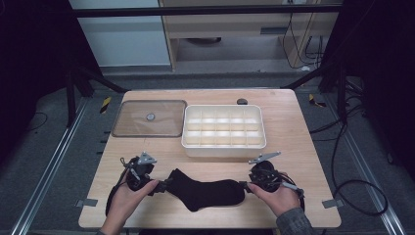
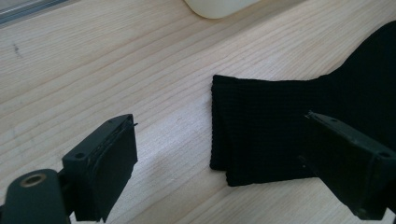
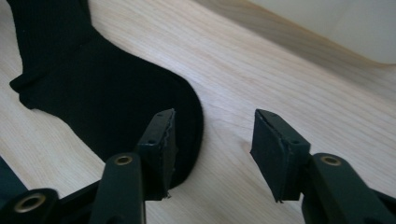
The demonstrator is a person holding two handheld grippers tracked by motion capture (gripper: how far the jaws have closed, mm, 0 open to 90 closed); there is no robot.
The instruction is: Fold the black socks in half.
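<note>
A pale wooden table (image 1: 293, 127) carries everything. At its far middle stands a white divided box (image 1: 224, 130), its compartments bare, and just to the left of it lies a clear flat lid (image 1: 149, 118) with a small round knob. Nearer the person, a black sock (image 1: 205, 190) lies flat across the front of the table, cuff toward the person's left and toe toward the right, between the two hands. The left gripper (image 1: 161, 185) sits at the cuff end; in the left gripper view its jaws stand wide apart and hold nothing, the sock's ribbed cuff (image 2: 261, 126) lying on the wood between them, with one jaw over the fabric and the other over bare table. The right gripper (image 1: 246, 186) sits at the toe end; in the right gripper view its jaws are parted and empty, one jaw over the rounded toe (image 3: 189, 116), the other above bare wood beside it.
</note>
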